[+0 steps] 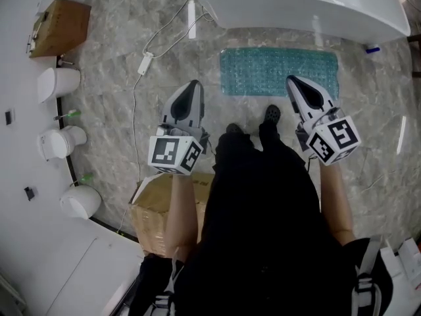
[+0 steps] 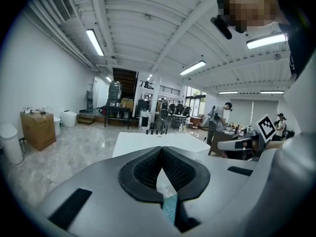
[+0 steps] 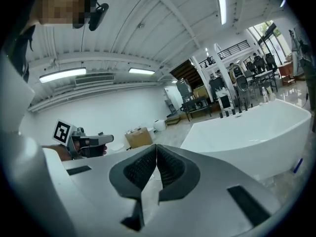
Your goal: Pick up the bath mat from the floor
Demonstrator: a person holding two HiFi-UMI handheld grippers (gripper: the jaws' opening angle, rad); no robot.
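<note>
A glossy white bathtub (image 1: 296,5) stands at the far side of the grey marble-pattern floor (image 1: 112,110). A thin white cable with a small white plug block (image 1: 145,63) lies over this floor, and it comes from near the bathtub. A brown cardboard box (image 1: 59,26) stands at the left edge of the floor. Three round white containers (image 1: 58,83) stand in a row along the same edge. A second brown cardboard box (image 1: 158,209) sits nearer. A small blue object (image 1: 373,49) lies just beside the bathtub.

Bath mat (image 1: 263,68) lying on floor (image 1: 112,130), just before bathtub (image 1: 302,8). Right gripper (image 1: 291,79) hanging over mat's near edge; left gripper (image 1: 195,83) hanging left of mat. Cable (image 1: 146,62) lying farther left. Cardboard box (image 1: 158,209) sitting behind left gripper.
</note>
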